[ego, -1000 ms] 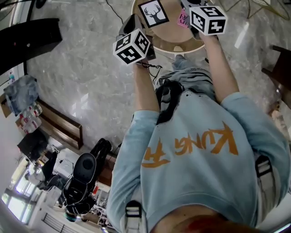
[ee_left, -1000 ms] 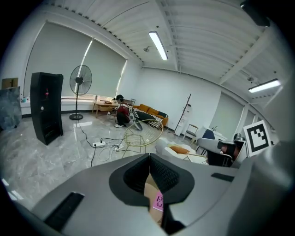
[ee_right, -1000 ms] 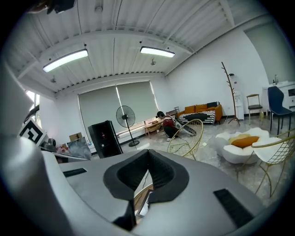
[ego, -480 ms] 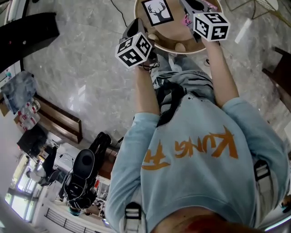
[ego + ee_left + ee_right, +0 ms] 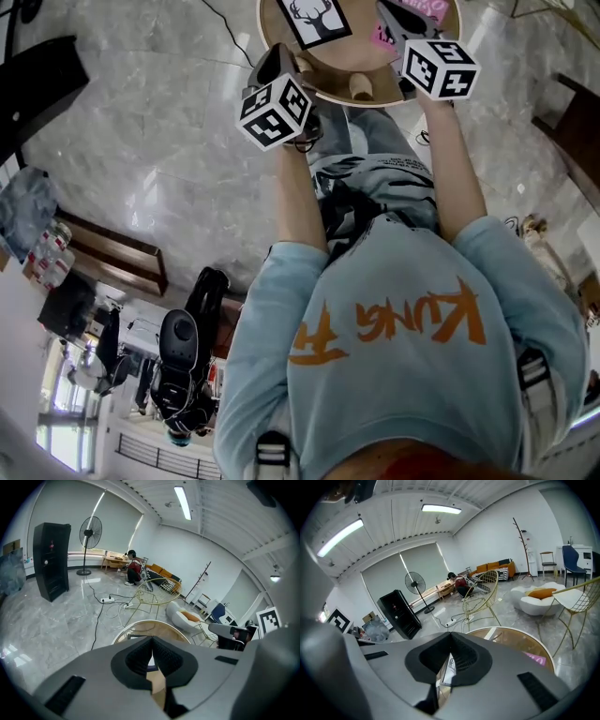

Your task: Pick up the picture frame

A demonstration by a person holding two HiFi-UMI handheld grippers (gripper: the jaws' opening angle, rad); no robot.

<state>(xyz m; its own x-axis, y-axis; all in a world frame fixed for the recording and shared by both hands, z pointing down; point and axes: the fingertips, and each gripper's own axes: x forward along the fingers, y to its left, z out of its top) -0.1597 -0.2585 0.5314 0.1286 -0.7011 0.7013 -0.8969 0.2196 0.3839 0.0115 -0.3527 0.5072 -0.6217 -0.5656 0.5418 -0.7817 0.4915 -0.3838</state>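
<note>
Left tongs (image 5: 151,644) and right tongs (image 5: 450,656) closed, empty, picture frame (image 5: 314,19) on table (image 5: 323,94) cut off at top

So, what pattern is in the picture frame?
Picture frame: black deer head on white; clearest in head view.

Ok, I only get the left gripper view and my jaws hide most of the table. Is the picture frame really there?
Observer: Yes. In the head view the picture frame lies flat on the round wooden table, and it shows a deer head.
Operator: Is anything else on there?
Observer: A pink card lies just right of the frame in the head view.
Operator: And what's my other gripper doing?
Observer: The right gripper view shows the right gripper with its jaws shut.
</note>
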